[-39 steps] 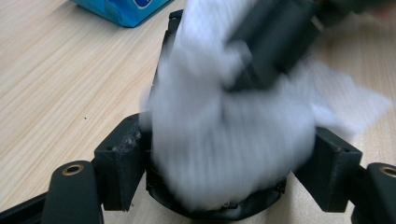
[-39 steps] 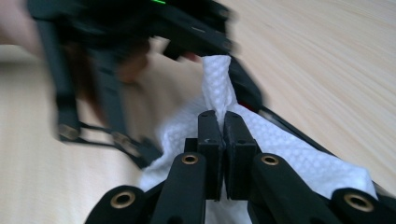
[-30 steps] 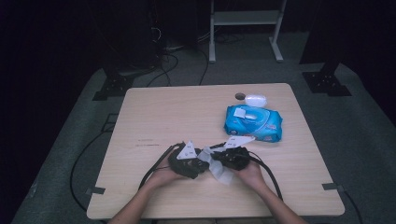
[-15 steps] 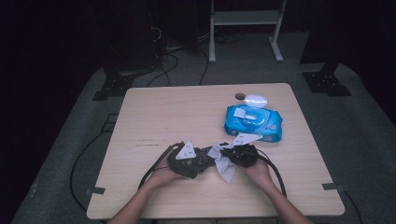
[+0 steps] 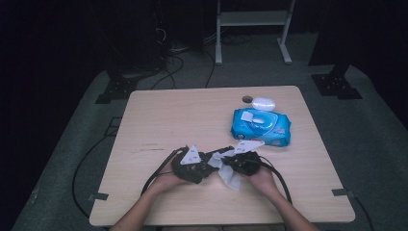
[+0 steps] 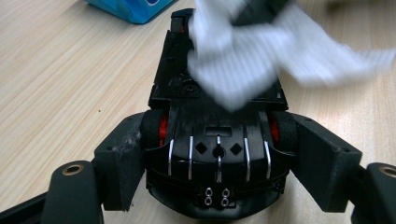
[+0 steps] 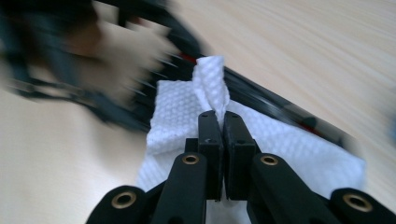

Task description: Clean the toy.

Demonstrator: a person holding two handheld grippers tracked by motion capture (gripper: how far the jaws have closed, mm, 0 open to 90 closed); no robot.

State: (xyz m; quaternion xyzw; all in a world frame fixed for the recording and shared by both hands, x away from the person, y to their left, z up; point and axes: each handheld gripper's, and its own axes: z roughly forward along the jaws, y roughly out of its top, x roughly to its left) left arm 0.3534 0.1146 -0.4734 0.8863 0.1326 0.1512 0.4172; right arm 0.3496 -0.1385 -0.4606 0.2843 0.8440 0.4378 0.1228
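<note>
**Wipe dragged over black device**

Shifting slightly vs. earlier frame: white wipe (image 7: pixel 205 121) now draping over black device (image 6: pixel 215 140). Right hand-held gripper (image 7: pixel 222 122) is pinching a wipe fold, jaws tight. Left hand-held gripper (image 6: pixel 215 154) is clamping the device between moderately spread jaws. Both are sitting at counter (image 5: pixel 192 115) front; blue wipes pack (image 5: pixel 261 126) is lying behind.

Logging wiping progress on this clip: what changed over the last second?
Little: the right hand-held gripper, shut on the white textured wipe, drew it slightly rightward across the black toy car clamped in the left hand-held gripper. The blue wipes pack and the white oval case stayed put.
</note>
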